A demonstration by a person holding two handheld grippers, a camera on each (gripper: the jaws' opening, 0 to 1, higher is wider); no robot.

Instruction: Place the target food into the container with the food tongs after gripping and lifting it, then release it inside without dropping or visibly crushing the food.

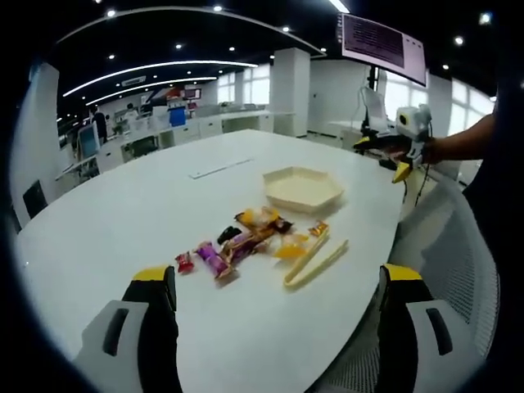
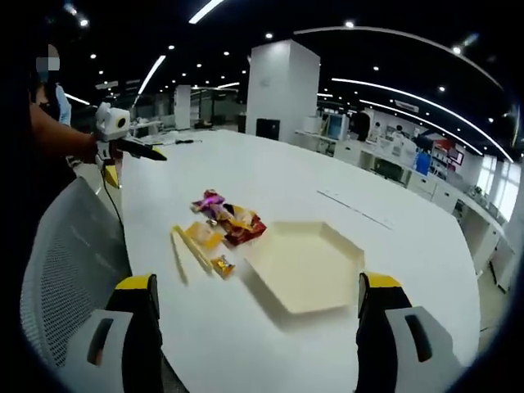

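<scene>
Wide-open yellow-tipped left gripper (image 1: 274, 299) and right gripper (image 2: 255, 304) framed light, crushable wrapped snacks (image 1: 246, 239) piled beside pale stiff plastic tongs (image 1: 315, 262), best held mid-handle, near the empty hexagonal cream tray (image 2: 307, 264).

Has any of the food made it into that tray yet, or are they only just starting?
Only just starting. Nothing looks done: the tray is empty, and the snacks lie in a pile on the table. Nothing is in hand either: the tongs lie beside the pile, and both the left gripper and right gripper are open, holding nothing. Picking up the tongs, lifting a snack and releasing it in the tray all remain.
</scene>
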